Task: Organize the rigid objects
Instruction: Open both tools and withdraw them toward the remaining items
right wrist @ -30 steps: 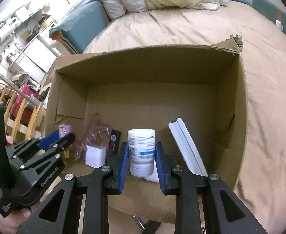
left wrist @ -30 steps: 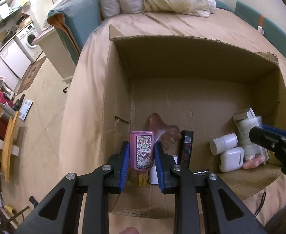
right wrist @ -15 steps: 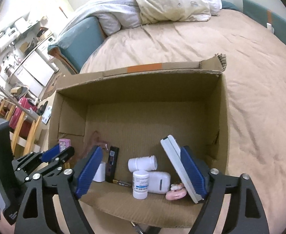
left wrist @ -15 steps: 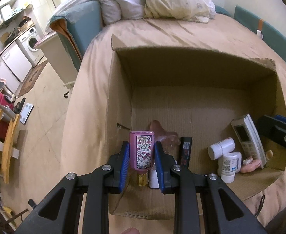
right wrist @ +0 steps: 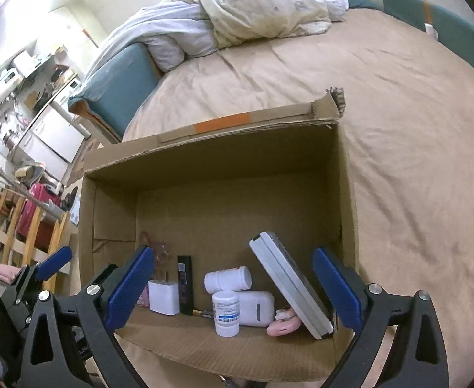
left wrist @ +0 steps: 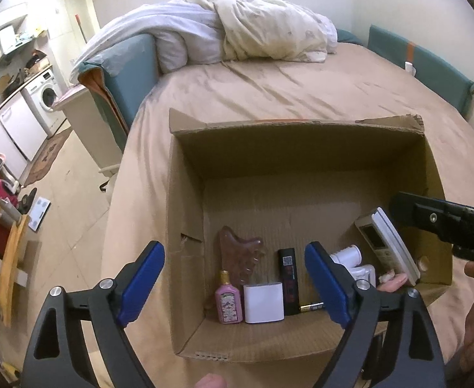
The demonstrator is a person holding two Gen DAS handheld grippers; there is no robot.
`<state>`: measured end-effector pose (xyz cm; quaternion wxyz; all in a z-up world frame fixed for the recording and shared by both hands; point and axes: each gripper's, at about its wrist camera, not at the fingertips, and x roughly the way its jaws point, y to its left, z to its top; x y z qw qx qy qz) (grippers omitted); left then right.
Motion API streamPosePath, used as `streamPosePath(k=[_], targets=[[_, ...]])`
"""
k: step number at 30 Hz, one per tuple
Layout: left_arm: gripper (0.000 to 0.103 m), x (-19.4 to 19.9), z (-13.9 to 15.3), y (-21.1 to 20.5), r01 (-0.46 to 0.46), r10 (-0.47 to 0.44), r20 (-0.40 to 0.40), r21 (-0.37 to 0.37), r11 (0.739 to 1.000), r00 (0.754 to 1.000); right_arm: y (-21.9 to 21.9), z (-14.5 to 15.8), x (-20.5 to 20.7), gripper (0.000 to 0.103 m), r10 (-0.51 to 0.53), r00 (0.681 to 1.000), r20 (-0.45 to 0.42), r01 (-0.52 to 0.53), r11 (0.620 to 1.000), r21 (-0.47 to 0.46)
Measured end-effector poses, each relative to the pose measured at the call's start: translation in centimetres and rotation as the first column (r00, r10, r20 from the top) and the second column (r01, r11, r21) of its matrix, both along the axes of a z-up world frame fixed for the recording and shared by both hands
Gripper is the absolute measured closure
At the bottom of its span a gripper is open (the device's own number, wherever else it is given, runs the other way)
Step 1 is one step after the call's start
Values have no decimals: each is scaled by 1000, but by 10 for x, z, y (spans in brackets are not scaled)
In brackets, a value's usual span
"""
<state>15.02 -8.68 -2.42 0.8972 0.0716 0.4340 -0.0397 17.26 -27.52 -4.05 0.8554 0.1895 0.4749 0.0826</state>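
An open cardboard box (left wrist: 185, 213) (right wrist: 347, 194) lies on the bed. Inside stand a pink perfume bottle (left wrist: 227, 300), a white charger block (left wrist: 263, 303) (right wrist: 163, 296), a black stick (left wrist: 289, 279) (right wrist: 184, 279) and a pink comb-like piece (left wrist: 240, 252). A white pill bottle (right wrist: 226, 313) stands upright by a lying bottle (right wrist: 228, 278), a white case (right wrist: 257, 307), a pink item (right wrist: 284, 325) and a leaning remote (right wrist: 290, 283) (left wrist: 387, 245). My left gripper (left wrist: 235, 287) is open and empty above the box's left side. My right gripper (right wrist: 233, 287) is open and empty above the right side.
The bed (right wrist: 414, 129) has a beige sheet and a bundled duvet (left wrist: 253, 32) at the far end. A teal headboard pad (left wrist: 133, 68) and a white washing machine (left wrist: 48, 100) are at left. Wooden chairs (left wrist: 1, 258) stand on the floor at left.
Both grippers let go and drew back upward. The left released the pink perfume bottle, the right released the white pill bottle; both now stand in the box.
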Motion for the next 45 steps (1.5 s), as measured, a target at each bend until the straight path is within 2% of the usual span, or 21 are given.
streamPosePath(k=[14, 18, 21, 27, 32, 36, 40, 42, 45], targets=[[15, -9, 31, 21, -62, 62, -6, -46, 997, 998, -17, 5, -13, 0, -60, 998, -12, 60, 996, 64], [14, -22, 45, 32, -87, 87, -5, -82, 993, 996, -24, 12, -25, 0, -70, 998, 4, 70, 995, 66], [13, -37, 46, 38, -100, 99, -15, -83, 992, 995, -30, 16, -36, 0, -78, 997, 12, 77, 995, 69], [13, -58, 32, 50, -151, 142, -75, -122, 981, 987, -31, 10, -56, 0, -88, 996, -17, 89, 994, 66], [13, -73, 10, 58, -181, 169, -115, -109, 977, 979, -27, 4, -70, 0, -70, 997, -37, 72, 997, 42], [13, -76, -2, 64, -207, 185, -161, -135, 969, 969, -26, -6, -82, 0, -65, 995, -77, 68, 997, 39], [13, -74, -14, 62, -203, 174, -210, -129, 971, 962, -20, -21, -91, 0, -45, 989, -142, 52, 998, 47], [13, -73, -19, 61, -206, 167, -244, -144, 968, 955, -20, -25, -95, 0, -68, 987, -146, 73, 997, 30], [13, -72, -25, 62, -217, 171, -275, -146, 965, 946, -22, -33, -92, 0, -59, 981, -182, 72, 995, 64]])
